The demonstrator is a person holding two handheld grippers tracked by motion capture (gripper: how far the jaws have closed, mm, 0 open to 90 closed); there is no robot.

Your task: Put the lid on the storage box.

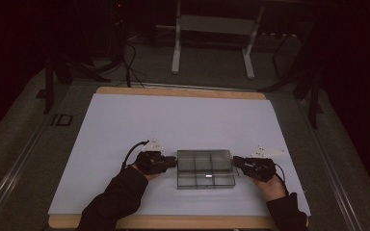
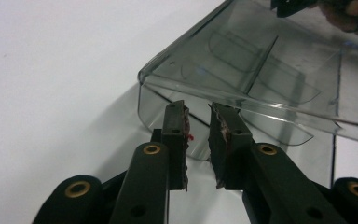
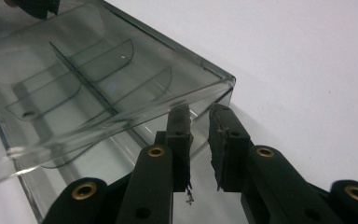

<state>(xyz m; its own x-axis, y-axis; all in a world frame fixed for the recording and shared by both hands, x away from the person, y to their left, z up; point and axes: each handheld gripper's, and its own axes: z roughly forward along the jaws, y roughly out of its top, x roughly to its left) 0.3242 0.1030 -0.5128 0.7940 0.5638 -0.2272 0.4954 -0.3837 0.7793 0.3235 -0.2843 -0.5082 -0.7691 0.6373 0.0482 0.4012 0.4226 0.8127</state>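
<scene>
A clear grey plastic compartment box (image 1: 204,168) lies near the front middle of the white table. My left gripper (image 1: 173,162) is at the box's left end and my right gripper (image 1: 235,162) at its right end. In the left gripper view the lid (image 2: 261,60) is tilted up off the base (image 2: 147,105), and my left gripper (image 2: 198,109) has its tips just under the lid's edge, its jaws a narrow gap apart with nothing between them. My right gripper (image 3: 199,112) stands the same way under the lid (image 3: 98,70) at the other end. The dividers show through the plastic.
The white sheet (image 1: 125,125) covers a wooden tabletop with free room behind and beside the box. A white metal frame (image 1: 212,29) and cables (image 1: 130,62) stand on the dark floor beyond the far edge. The person's sleeves (image 1: 115,202) come in at the front.
</scene>
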